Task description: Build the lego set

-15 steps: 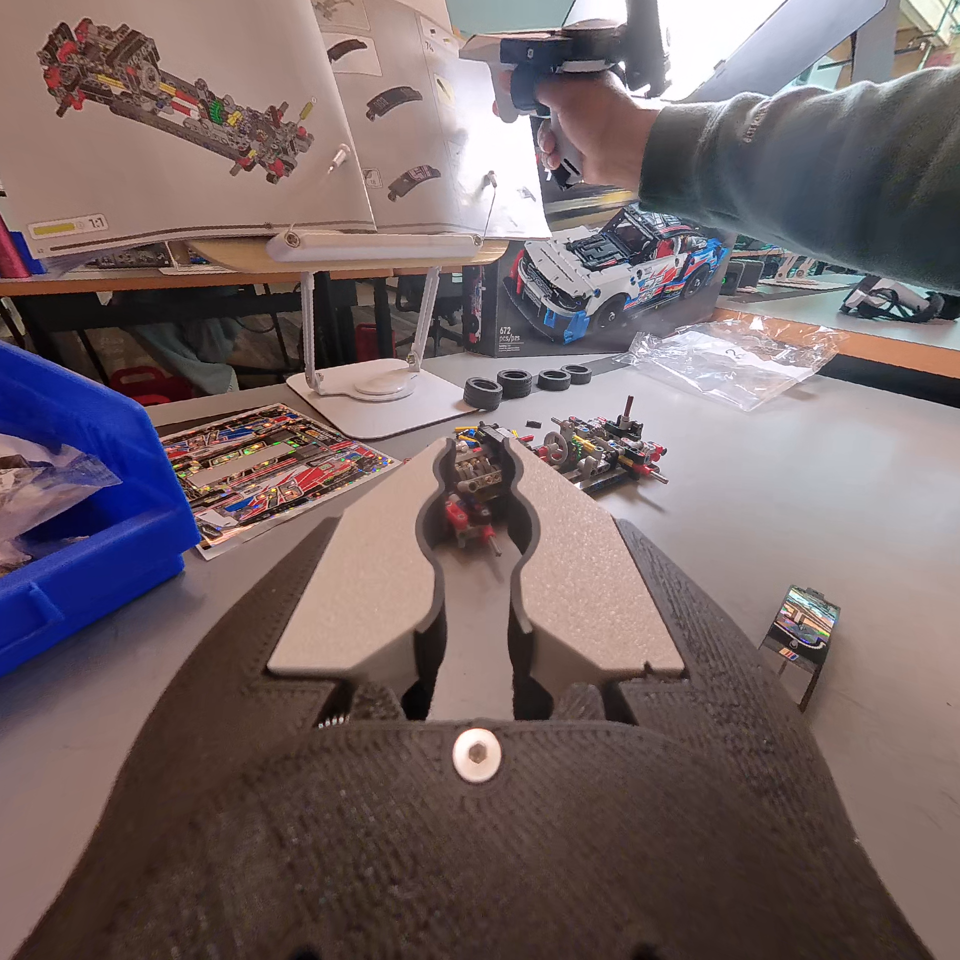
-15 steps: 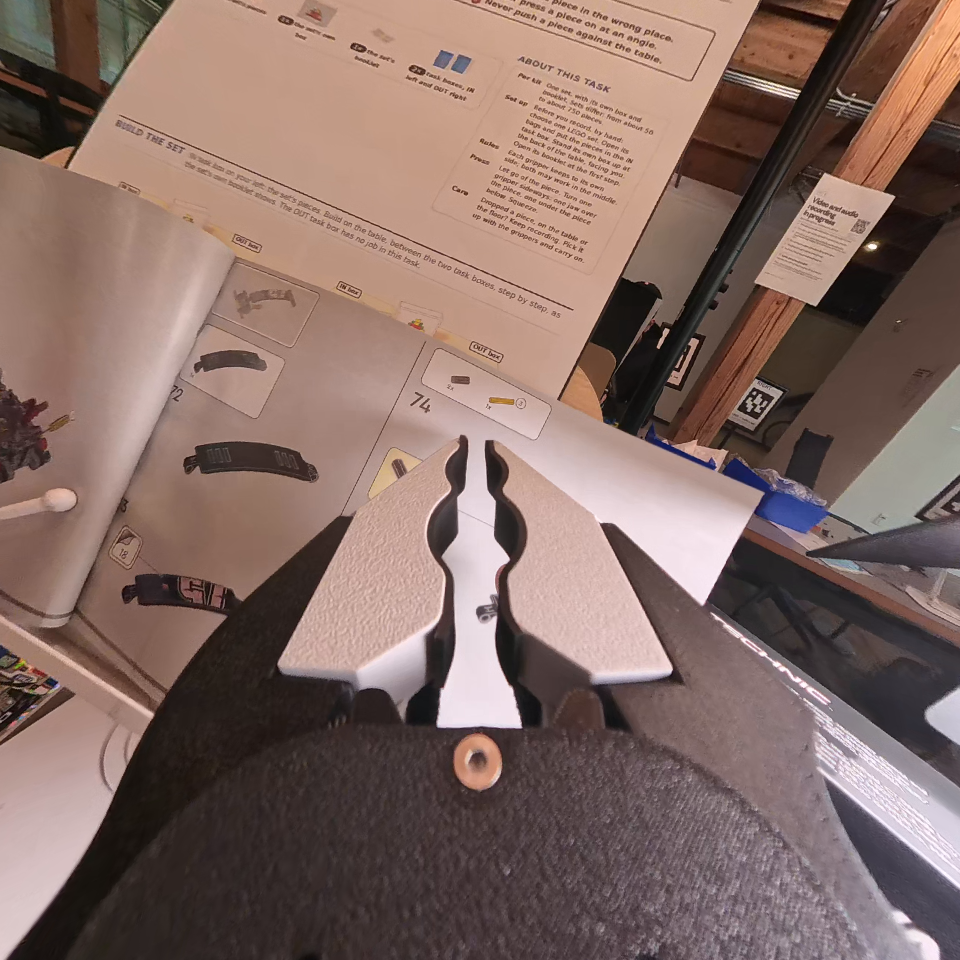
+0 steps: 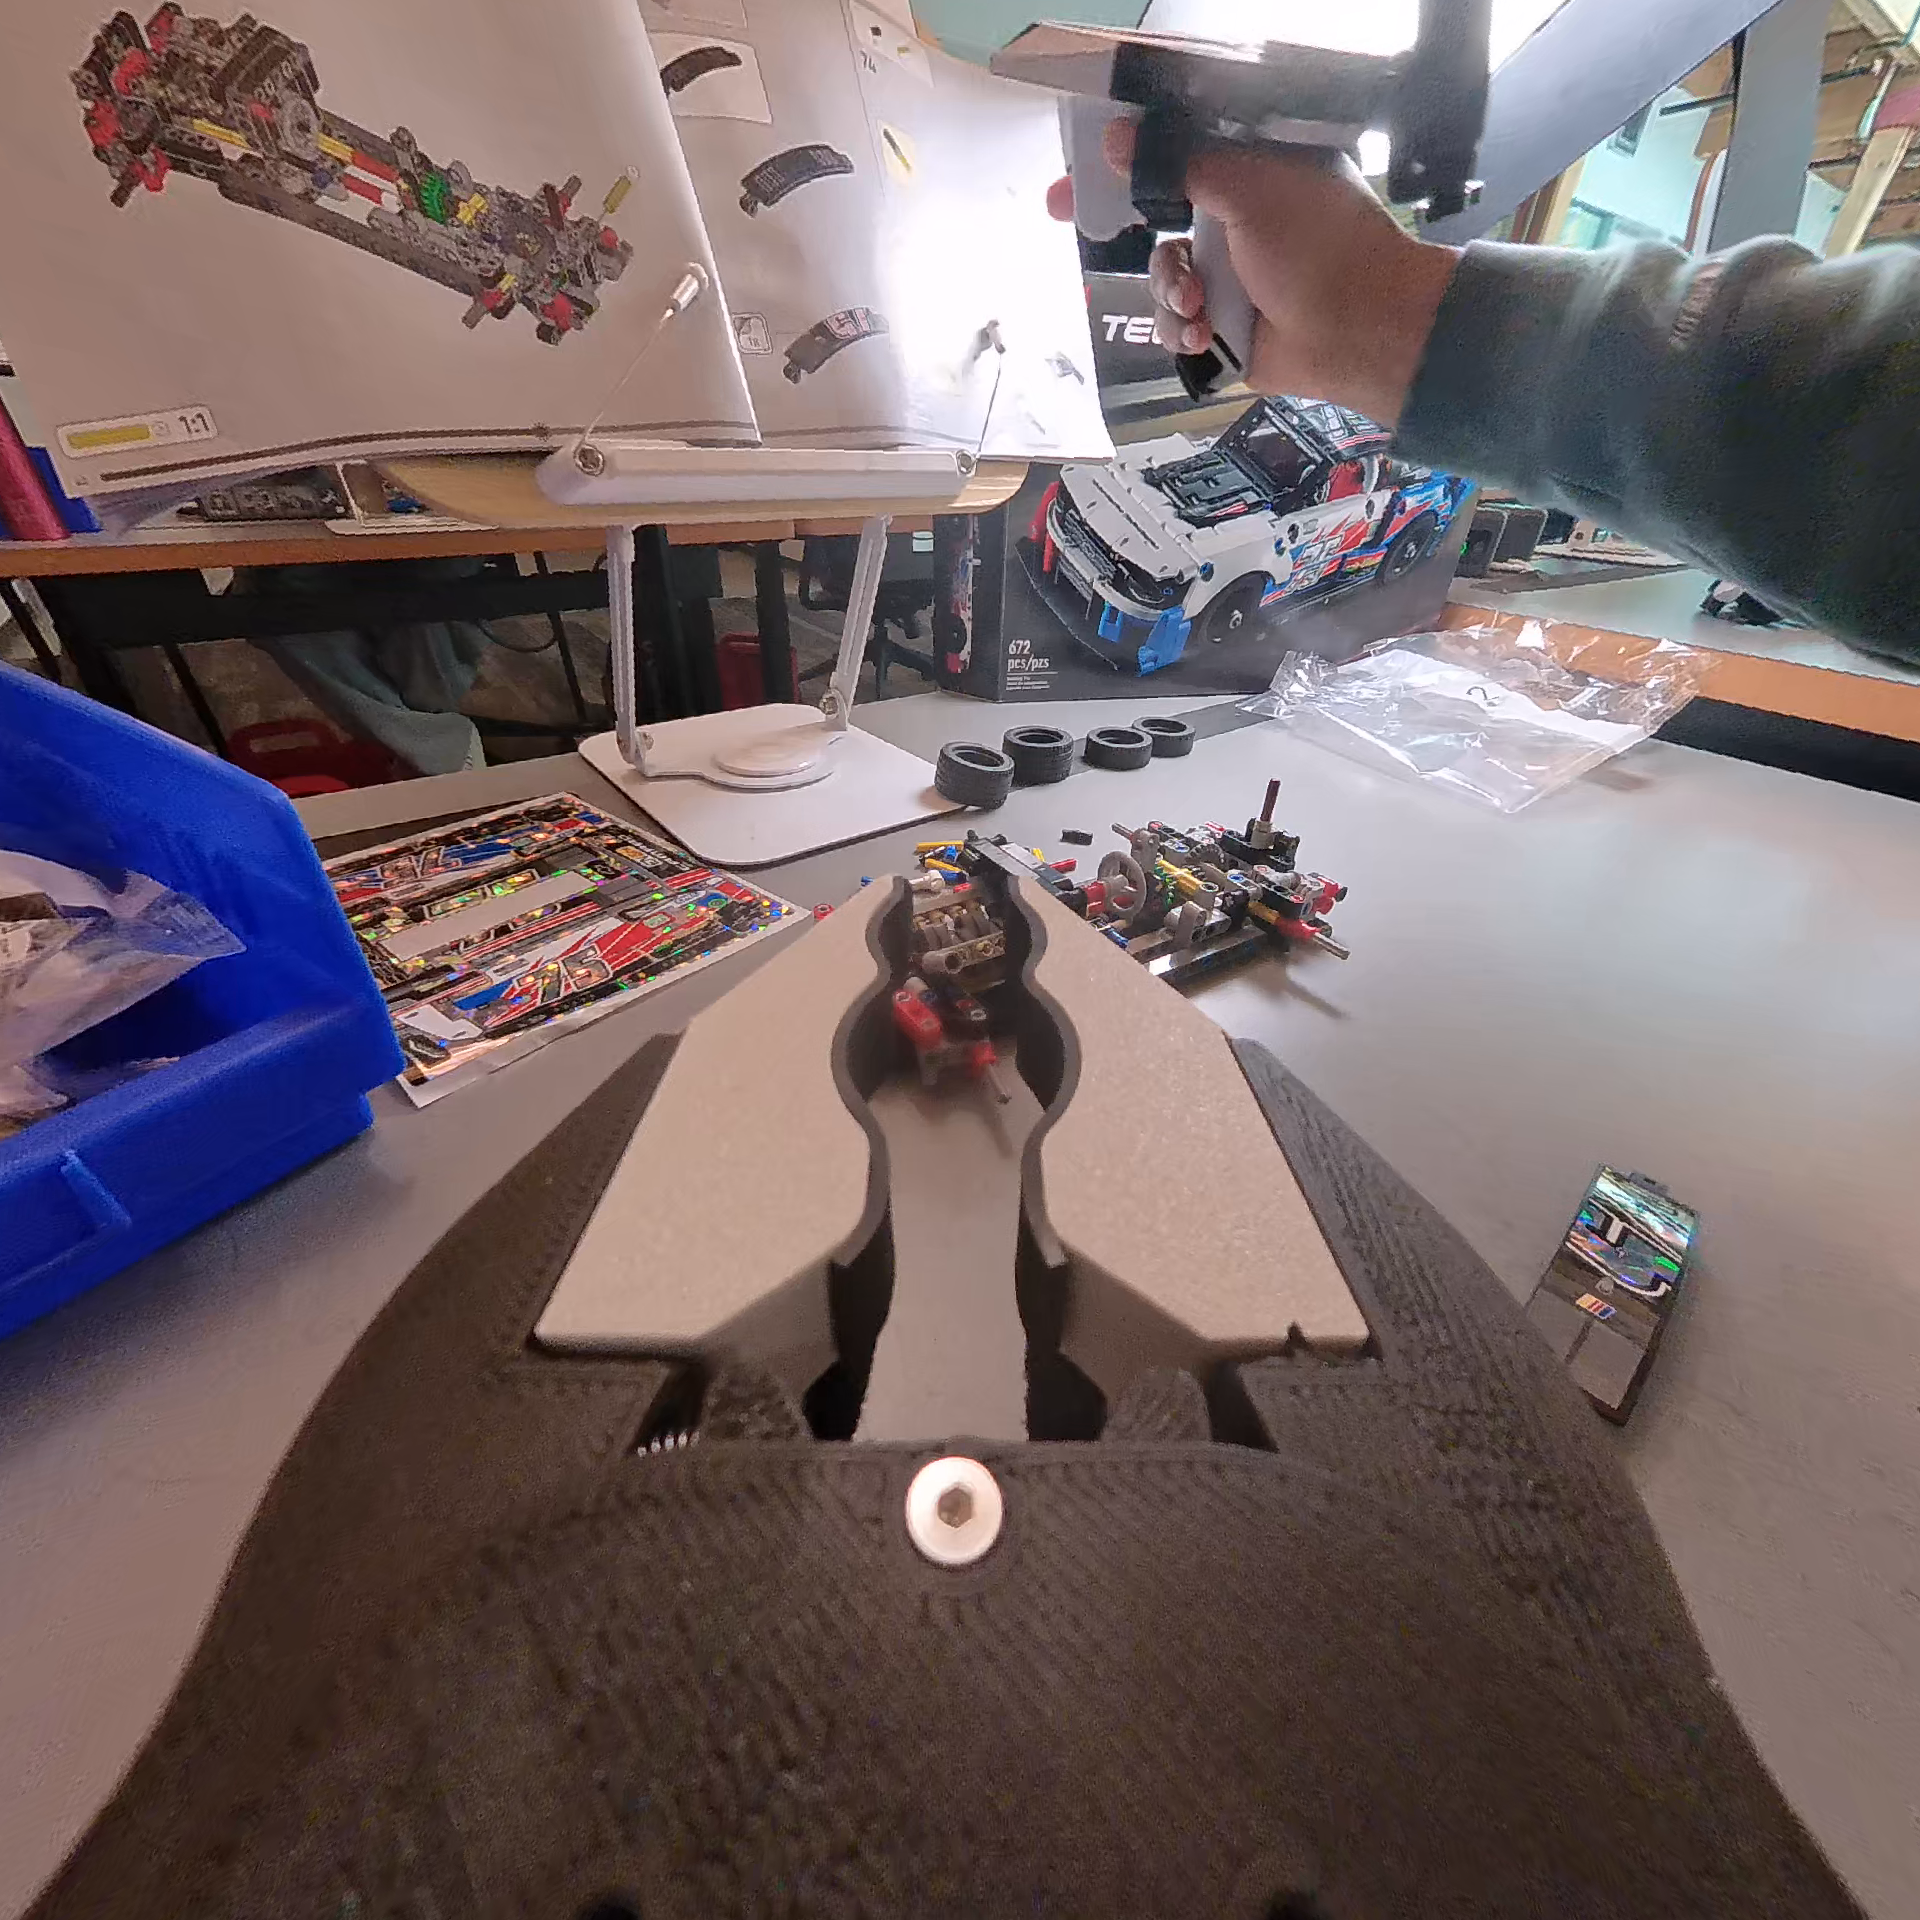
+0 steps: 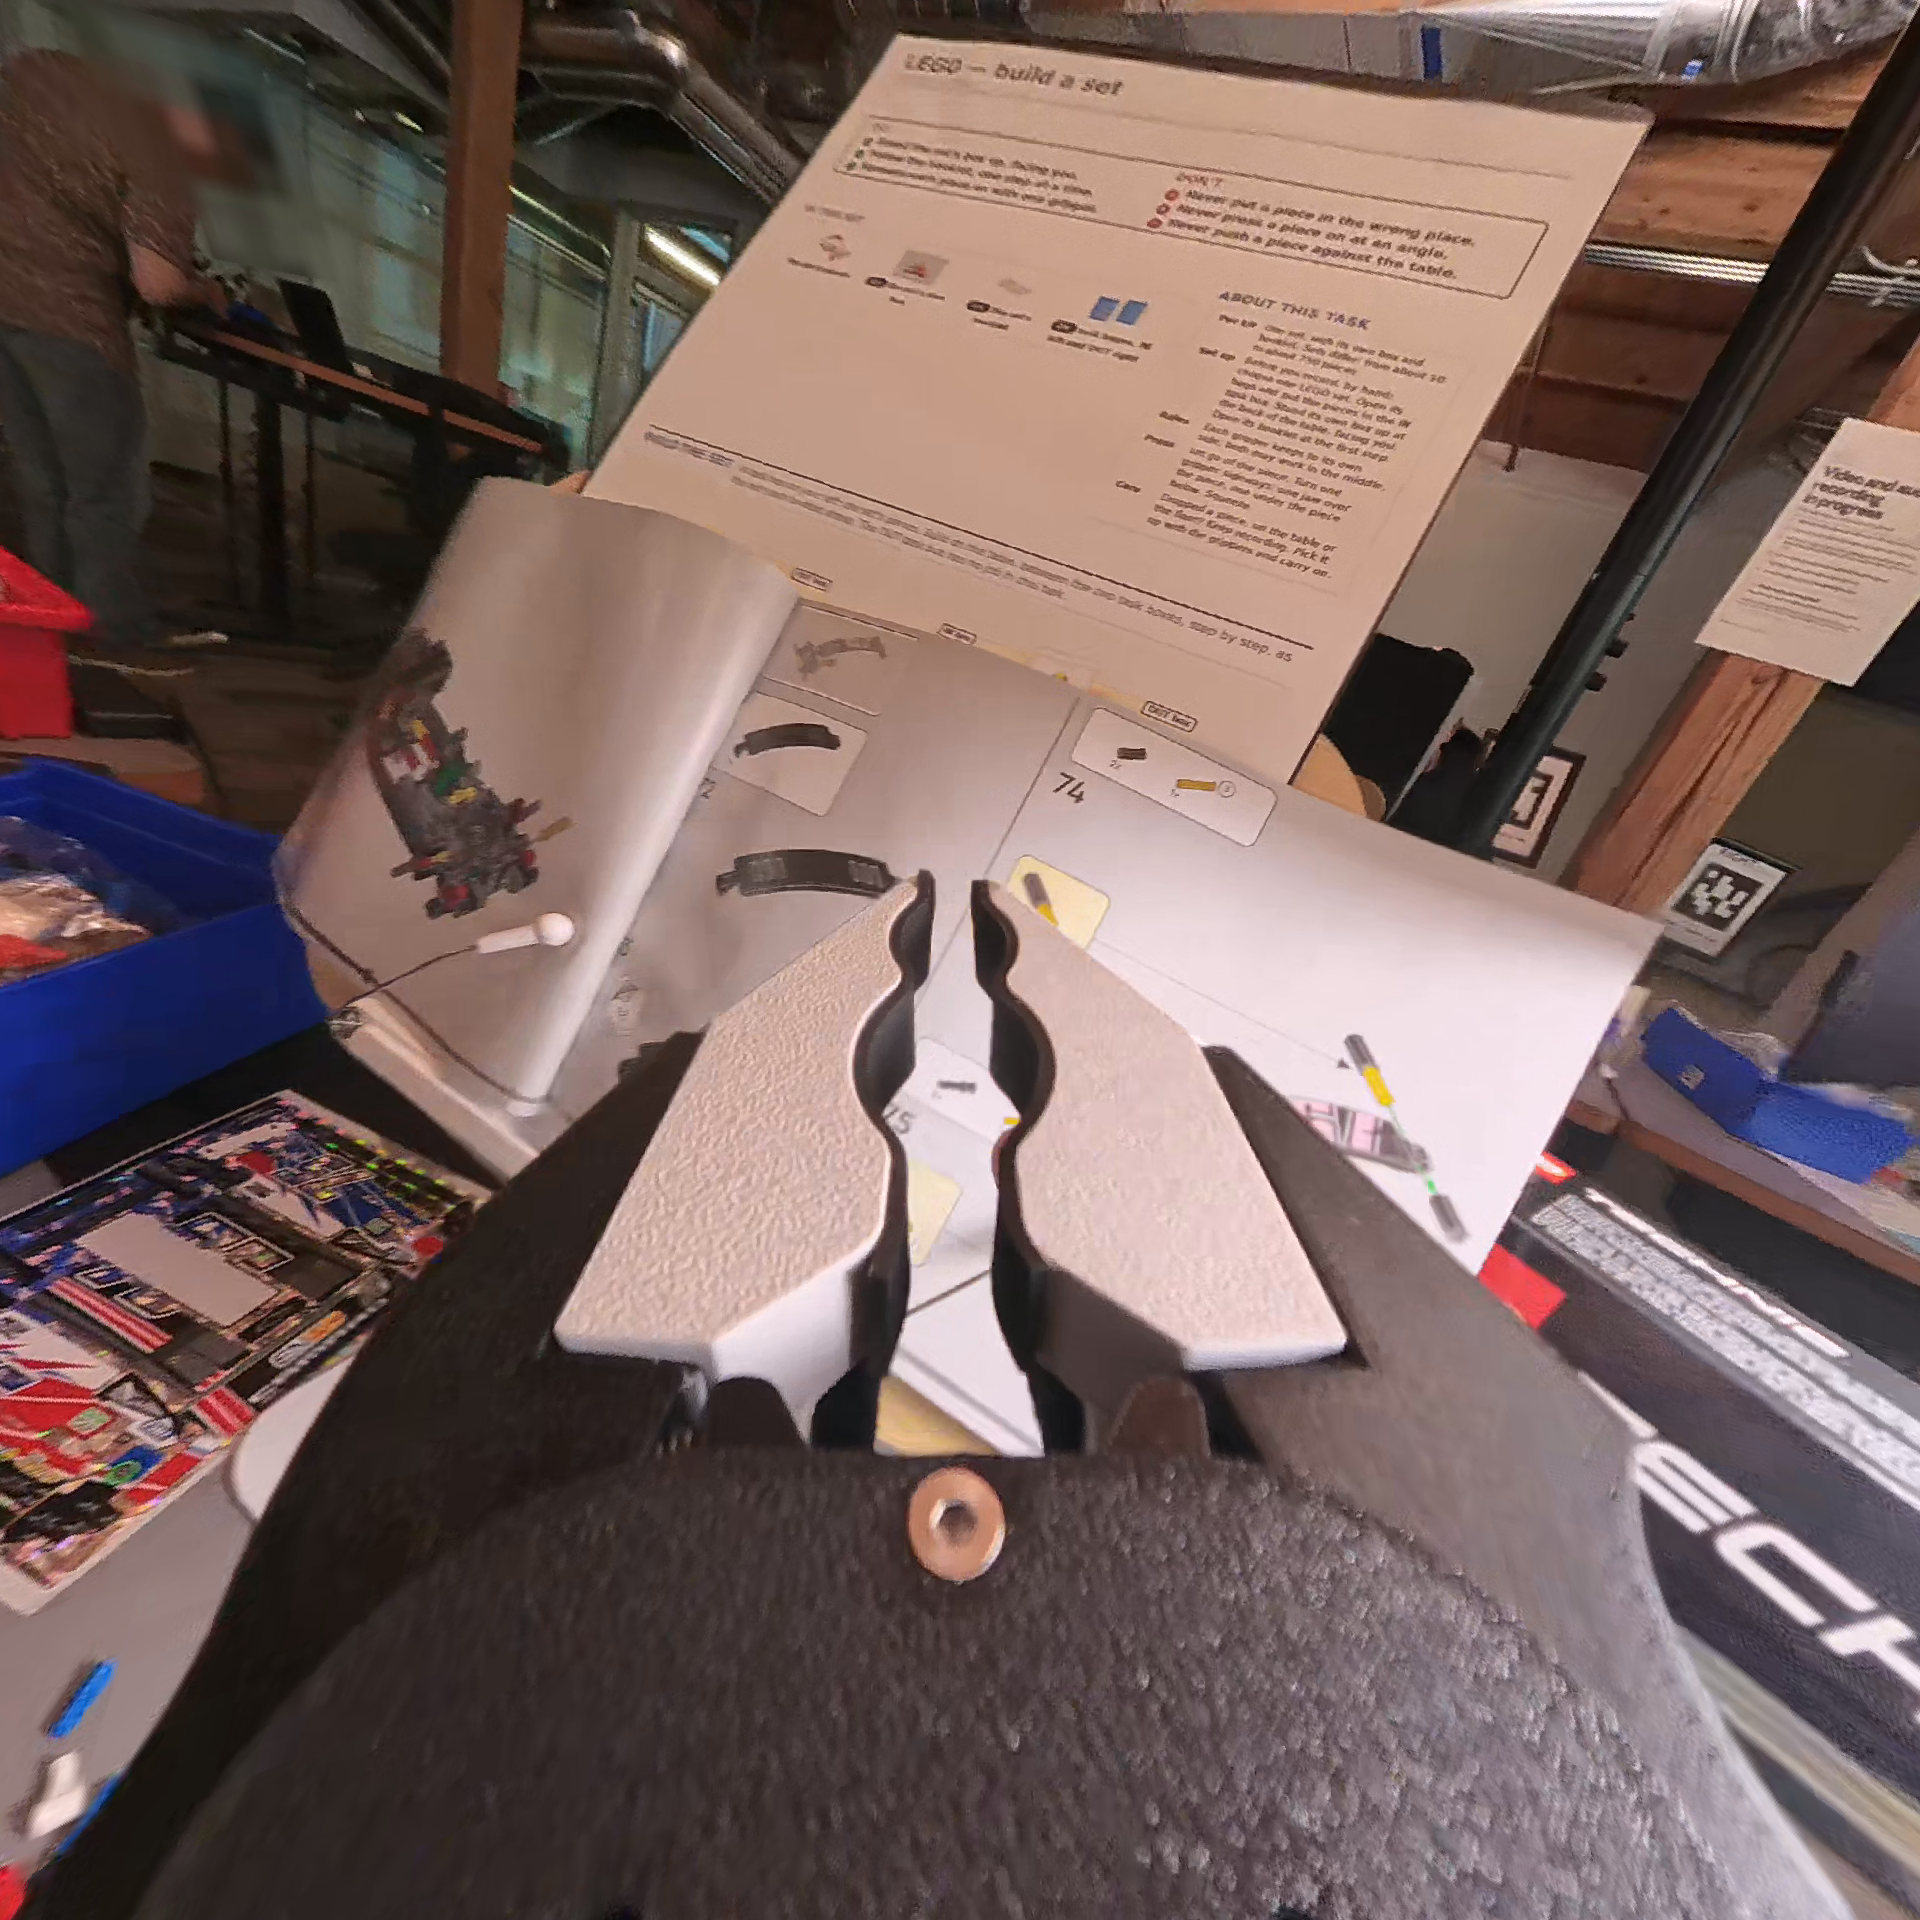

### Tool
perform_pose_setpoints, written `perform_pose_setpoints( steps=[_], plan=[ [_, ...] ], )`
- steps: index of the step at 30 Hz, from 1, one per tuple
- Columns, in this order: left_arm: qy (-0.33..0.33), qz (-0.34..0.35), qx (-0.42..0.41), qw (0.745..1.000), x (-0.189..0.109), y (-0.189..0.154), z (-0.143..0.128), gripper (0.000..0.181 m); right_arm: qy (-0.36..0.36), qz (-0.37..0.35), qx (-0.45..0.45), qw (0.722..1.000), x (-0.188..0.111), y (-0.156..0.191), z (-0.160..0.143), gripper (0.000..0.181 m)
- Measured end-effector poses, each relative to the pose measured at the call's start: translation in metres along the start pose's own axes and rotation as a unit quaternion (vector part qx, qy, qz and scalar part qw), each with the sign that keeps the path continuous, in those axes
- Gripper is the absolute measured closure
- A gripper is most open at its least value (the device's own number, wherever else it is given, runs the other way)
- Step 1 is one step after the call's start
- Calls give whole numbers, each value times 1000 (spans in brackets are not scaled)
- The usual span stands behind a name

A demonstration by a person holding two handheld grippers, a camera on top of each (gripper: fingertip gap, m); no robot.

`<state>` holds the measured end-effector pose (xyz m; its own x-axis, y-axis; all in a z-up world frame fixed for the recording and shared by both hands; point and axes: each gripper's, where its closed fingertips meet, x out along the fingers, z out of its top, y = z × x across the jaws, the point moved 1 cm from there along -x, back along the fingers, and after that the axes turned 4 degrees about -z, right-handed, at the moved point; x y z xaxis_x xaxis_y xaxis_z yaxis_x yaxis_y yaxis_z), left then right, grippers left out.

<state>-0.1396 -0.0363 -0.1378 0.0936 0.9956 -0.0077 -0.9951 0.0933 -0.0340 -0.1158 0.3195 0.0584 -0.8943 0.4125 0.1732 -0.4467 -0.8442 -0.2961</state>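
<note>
Lego chassis (image 3: 1210,894) lies on the table (image 3: 1558,1039) beyond my left gripper (image 3: 951,914), spread and empty, while my right gripper (image 4: 951,894), barely parted, hovers at the booklet (image 4: 1195,935); I should pinch one page corner only.

A white poster board (image 4: 1091,343) is standing tilted behind the booklet, against a dark pole (image 4: 1704,436). A wooden post (image 4: 1756,727) is carrying a paper notice (image 4: 1829,551) and, lower down, a black-and-white marker tag (image 4: 1725,896). A blurred person (image 4: 73,312) is standing at a far bench (image 4: 343,390) on the left. Overhead, pipes (image 4: 665,83) are running beneath the ceiling.
</note>
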Motion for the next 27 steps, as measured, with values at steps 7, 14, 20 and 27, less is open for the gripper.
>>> perform_pose_setpoints(
  steps=[7,14,20,27],
  plan=[
    [-3,10,8,1000,-2,5,4,167,-19,63,57,996,-75,51,-5,175],
    [-8,58,45,997,-15,28,18,168,41,116,57,991,-172,106,-30,173],
    [-2,39,33,999,-11,24,13,167,238,310,-24,920,-212,187,-116,137],
    [7,27,53,998,-9,15,9,167,335,394,-116,848,-168,230,-177,113]
  ],
)
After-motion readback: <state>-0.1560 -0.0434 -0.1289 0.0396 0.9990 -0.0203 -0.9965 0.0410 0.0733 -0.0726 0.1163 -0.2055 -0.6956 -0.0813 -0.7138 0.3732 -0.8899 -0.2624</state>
